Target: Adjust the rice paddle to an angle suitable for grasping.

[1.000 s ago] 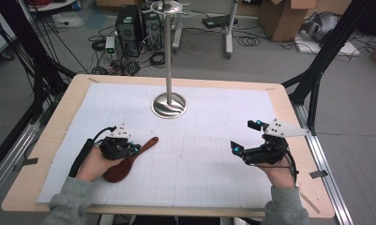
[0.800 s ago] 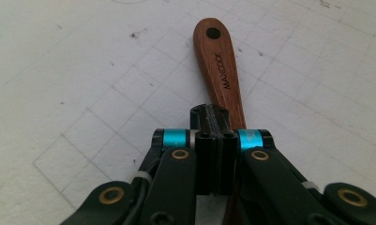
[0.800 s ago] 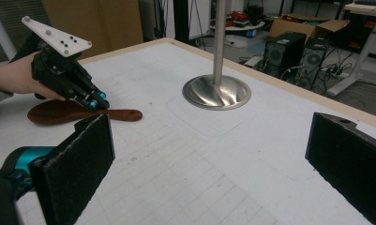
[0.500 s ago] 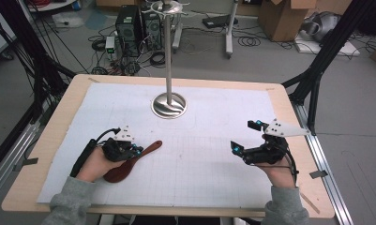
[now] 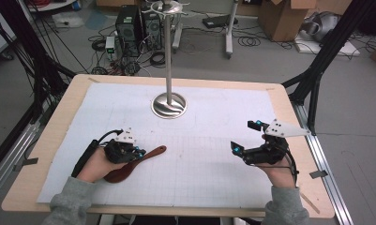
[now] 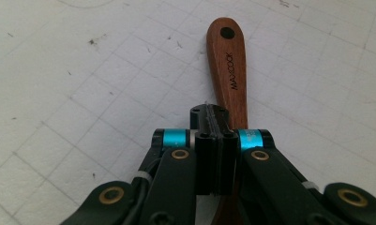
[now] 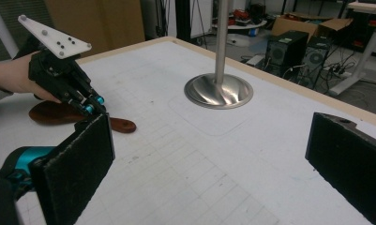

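Left gripper (image 5: pixel 138 153) pressed shut over a dark brown wooden spoon (image 5: pixel 134 164) near the desk's front-left corner.

The left gripper's jaws meet with no gap above the spoon's handle; whether they pinch it cannot be told. The flat handle, with a hole at its end and a printed brand word, reaches past the jaw tips toward the desk's middle; the spoon's bowl lies under the left hand (image 5: pixel 94 164). The right gripper (image 5: pixel 246 138), near the right edge, stands wide open, holding nothing. A shiny steel pole on a round base (image 5: pixel 169 104) stands toward the far edge on the white gridded mat (image 5: pixel 199 154).
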Motion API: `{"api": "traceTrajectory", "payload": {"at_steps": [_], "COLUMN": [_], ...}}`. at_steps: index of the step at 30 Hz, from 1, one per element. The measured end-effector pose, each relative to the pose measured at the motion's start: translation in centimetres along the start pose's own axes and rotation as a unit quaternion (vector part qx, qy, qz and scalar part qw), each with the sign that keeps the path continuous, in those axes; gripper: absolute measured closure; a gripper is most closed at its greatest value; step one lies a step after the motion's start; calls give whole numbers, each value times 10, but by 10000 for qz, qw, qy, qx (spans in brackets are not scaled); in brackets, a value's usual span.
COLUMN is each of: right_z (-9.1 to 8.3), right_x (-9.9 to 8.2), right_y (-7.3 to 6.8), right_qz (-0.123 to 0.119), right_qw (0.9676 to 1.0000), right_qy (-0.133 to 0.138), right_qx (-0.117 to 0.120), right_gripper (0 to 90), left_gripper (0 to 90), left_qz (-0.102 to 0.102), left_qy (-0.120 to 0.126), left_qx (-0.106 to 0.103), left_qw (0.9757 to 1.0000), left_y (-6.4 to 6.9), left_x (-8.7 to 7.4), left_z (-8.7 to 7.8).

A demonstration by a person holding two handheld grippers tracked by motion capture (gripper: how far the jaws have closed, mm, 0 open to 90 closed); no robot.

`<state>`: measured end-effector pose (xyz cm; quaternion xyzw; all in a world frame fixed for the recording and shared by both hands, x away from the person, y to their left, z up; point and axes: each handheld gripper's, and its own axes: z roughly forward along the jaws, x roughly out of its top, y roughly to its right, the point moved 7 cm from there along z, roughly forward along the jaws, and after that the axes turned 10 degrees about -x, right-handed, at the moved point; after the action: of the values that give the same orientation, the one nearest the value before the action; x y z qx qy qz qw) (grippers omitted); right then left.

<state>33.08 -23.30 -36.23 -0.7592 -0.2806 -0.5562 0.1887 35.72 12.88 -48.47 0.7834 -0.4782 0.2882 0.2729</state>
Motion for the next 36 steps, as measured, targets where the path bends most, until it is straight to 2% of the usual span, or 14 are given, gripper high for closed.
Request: {"api": "traceTrajectory", "payload": {"at_steps": [8, 12, 16, 18, 24, 26, 27, 28, 31, 34, 36], "right_z": [1, 1, 1, 1, -1, -3, -3, -4, -5, -6, -7], "right_x": [-1, 0, 0, 0, -2, -1, -1, -1, -1, -3, -5], "right_y": [0, 0, 0, 0, 2, 2, 2, 2, 3, 4, 6], "right_qz": [5, 3, 19, -2, 39, 49, 35, 47, 66, 85, 110], "right_qw": [10000, 10000, 10000, 10000, 10000, 10000, 10000, 10000, 10000, 10000, 9999], "right_qy": [-23, 4, 0, -7, -31, 19, 32, 16, 17, -13, -12], "right_qx": [7, 10, 33, 19, -18, -8, -14, -15, -27, -48, -86], "right_gripper": [1, 1, 1, 1, 1, 2, 1, 1, 1, 1, 1], "left_gripper": [889, 862, 822, 786, 546, 469, 415, 398, 306, 169, 168], "left_qz": [47, -4, 17, 18, 65, 294, 294, 393, 478, 385, 331], "left_qy": [-24, 61, 203, 398, 499, 606, 606, 674, 678, 426, 229], "left_qx": [-39, 9, -18, -131, -266, -266, -266, -332, -454, -363, -431], "left_qw": [10000, 10000, 9998, 9991, 9984, 9974, 9974, 9964, 9955, 9977, 9983], "left_y": [1, 1, 2, 4, 9, 13, 13, 15, 18, 17, 19], "left_x": [0, 2, 8, 15, 20, 23, 23, 25, 27, 26, 24], "left_z": [0, -1, -8, -15, -21, -22, -22, -23, -23, -21, -19]}}
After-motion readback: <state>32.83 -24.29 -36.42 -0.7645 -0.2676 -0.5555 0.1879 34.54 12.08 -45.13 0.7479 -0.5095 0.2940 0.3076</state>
